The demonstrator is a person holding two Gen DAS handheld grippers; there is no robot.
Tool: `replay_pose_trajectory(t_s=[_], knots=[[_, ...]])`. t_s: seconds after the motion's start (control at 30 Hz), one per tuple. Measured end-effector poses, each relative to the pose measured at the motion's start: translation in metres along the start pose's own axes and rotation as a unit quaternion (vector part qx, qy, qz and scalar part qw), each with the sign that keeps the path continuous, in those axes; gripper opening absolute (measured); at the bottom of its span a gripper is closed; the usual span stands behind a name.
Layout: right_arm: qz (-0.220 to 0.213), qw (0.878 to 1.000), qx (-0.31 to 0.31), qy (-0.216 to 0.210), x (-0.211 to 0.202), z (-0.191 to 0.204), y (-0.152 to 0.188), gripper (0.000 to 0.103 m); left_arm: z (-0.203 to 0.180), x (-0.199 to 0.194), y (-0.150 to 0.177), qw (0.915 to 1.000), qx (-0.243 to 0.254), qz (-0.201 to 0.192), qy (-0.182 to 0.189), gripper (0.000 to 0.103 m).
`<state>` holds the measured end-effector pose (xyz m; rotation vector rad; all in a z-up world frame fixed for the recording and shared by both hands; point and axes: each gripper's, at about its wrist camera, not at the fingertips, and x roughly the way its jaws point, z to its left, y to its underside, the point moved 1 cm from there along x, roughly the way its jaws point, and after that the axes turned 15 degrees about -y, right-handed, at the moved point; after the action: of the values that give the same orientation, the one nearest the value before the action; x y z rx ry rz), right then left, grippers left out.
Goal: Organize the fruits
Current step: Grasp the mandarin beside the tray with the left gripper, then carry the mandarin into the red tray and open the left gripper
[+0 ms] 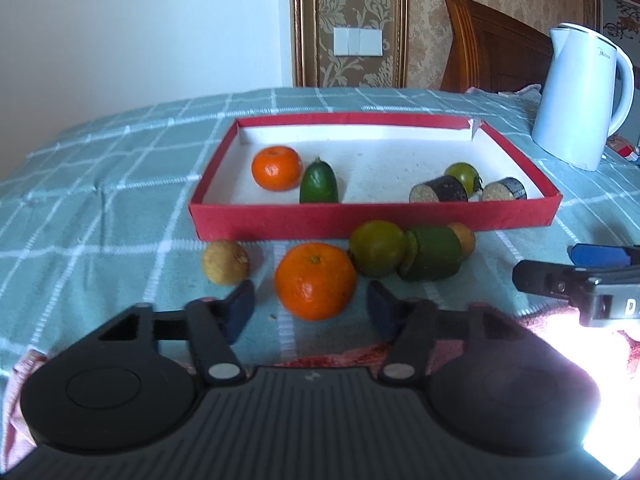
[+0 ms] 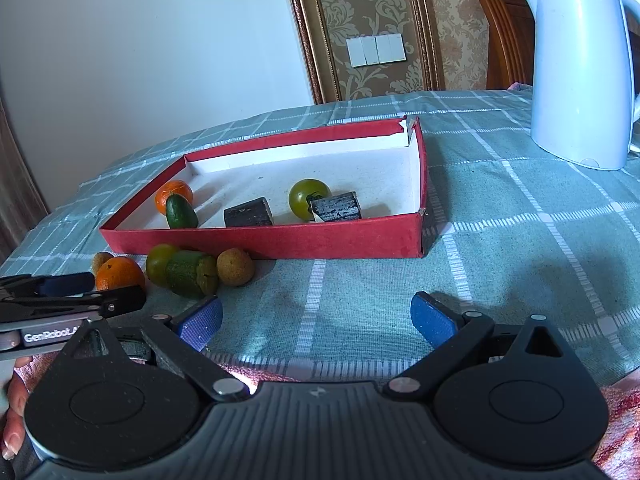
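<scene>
A red tray (image 1: 372, 220) lies on the checked cloth. It holds an orange (image 1: 277, 168), a small cucumber (image 1: 319, 182), a green tomato (image 1: 464, 174) and two dark cut pieces (image 1: 440, 190). In front of the tray lie a second orange (image 1: 315, 280), a yellowish round fruit (image 1: 225, 262), a green tomato (image 1: 378, 248), a green cut piece (image 1: 432, 254) and a brownish fruit (image 1: 464, 236). My left gripper (image 1: 311, 296) is open; its blue pads flank the second orange with a gap on each side. My right gripper (image 2: 316, 316) is open over bare cloth, right of the loose fruits.
A white electric kettle (image 2: 580, 80) stands to the right behind the tray. The cloth-covered table (image 2: 500, 260) ends close below both grippers, over a red patterned fabric. A wooden chair back and a wall stand behind. A person's hand (image 2: 16, 400) holds the left gripper.
</scene>
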<state>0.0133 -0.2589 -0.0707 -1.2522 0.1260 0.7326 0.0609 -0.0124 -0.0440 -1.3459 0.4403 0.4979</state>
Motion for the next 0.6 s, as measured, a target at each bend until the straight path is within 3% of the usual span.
replay_pose_trajectory(t_s=[0.13, 0.6], knots=[[0.001, 1.0, -0.001, 0.001, 0.0002, -0.0002, 0.0, 0.101, 0.0003, -0.0003, 0.0013, 1.0, -0.004, -0.007, 0.003, 0.04], [0.002, 1.0, -0.003, 0.002, 0.0007, 0.0001, 0.0002, 0.101, 0.0083, -0.0102, -0.0035, 0.9994, -0.017, -0.026, 0.015, 0.04]])
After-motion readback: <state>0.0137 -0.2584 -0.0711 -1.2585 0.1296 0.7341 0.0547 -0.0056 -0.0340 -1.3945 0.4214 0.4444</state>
